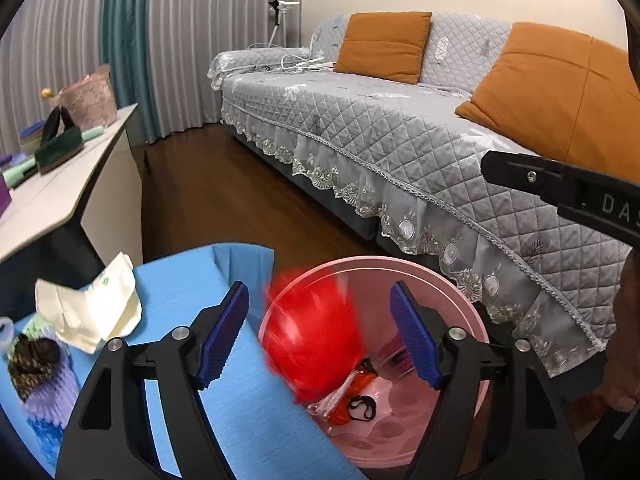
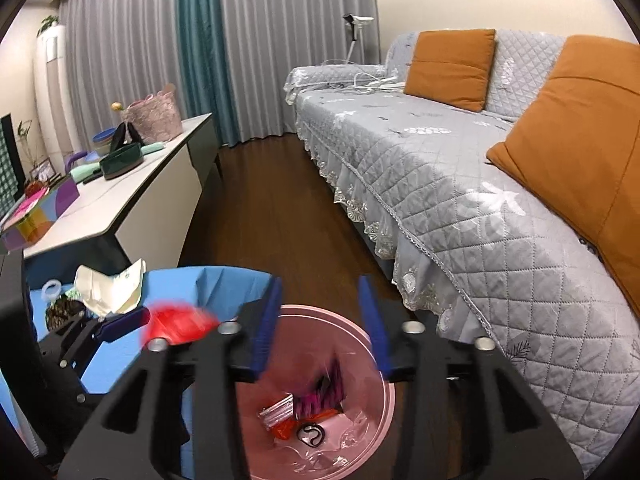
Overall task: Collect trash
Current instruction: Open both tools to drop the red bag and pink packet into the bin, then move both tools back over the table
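Only right view: pink wrapper (image 2: 320, 394), bin (image 2: 370, 344)

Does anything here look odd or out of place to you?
One thing: a red object shows as a motion-blurred smear over the pink bin, between the open fingers of the left tool, apparently mid-drop. Also, crumpled white paper and other scraps lie on the blue table.

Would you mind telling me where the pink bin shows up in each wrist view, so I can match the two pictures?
Left wrist view: the pink bin sits lower centre-right, behind the open left tool, with a blurred red item over its left rim.
Right wrist view: the bin sits bottom centre, below the open right tool.
Shared landmark: the crumpled white paper on the blue surface.
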